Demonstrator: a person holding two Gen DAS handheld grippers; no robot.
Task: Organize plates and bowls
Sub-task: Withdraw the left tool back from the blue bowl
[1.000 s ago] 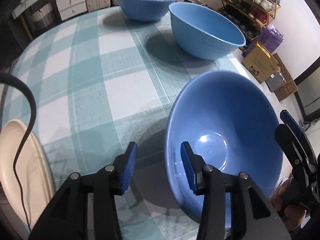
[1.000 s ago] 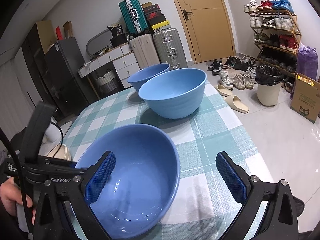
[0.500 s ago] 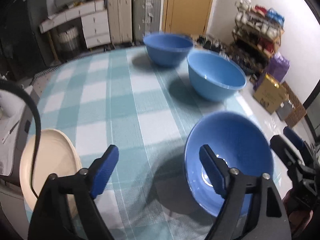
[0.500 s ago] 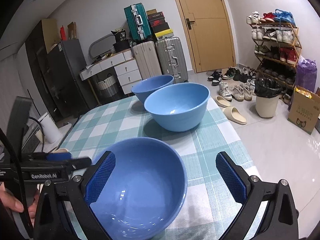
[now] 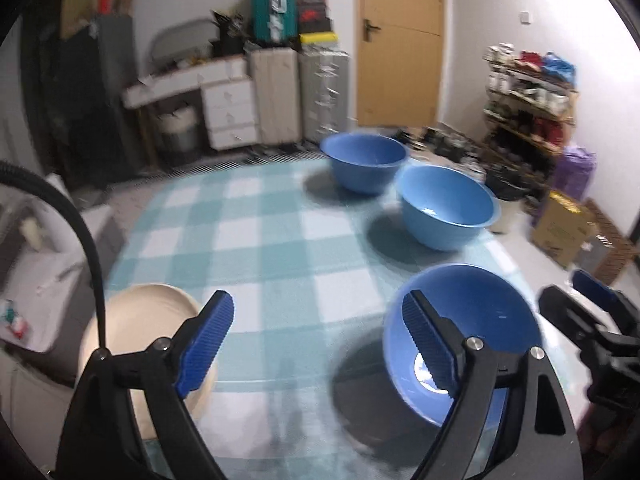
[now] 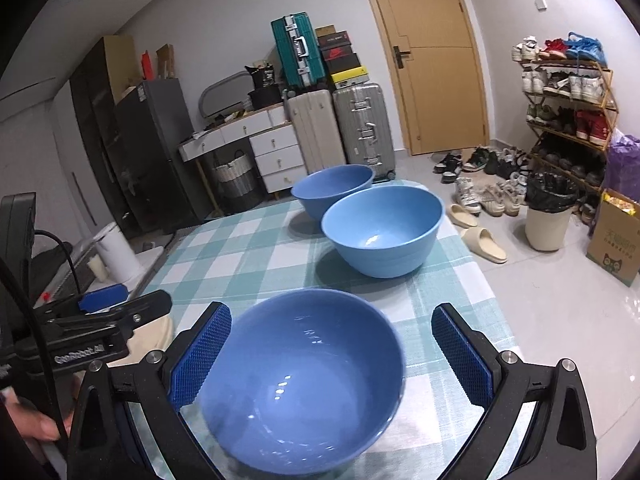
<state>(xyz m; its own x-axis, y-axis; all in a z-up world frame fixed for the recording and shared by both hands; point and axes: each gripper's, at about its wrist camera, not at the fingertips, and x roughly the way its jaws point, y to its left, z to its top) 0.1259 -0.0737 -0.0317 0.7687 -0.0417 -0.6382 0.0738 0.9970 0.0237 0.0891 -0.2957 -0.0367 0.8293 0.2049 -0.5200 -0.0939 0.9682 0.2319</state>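
Your right gripper [image 6: 330, 354], spread wide and grasping nothing, straddles the nearest bowl [image 6: 304, 380] to pinch its rim, while your left gripper [image 5: 320, 344] hangs equally released beside it.

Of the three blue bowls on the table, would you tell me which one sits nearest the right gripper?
The nearest blue bowl, lying between the open fingers of the right gripper. The middle bowl and far bowl stand farther back, toward the table's far edge.

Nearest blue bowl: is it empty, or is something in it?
Empty. The right wrist view looks straight into the nearest blue bowl and shows only bare glazed interior with light reflections; the left wrist view shows the same.
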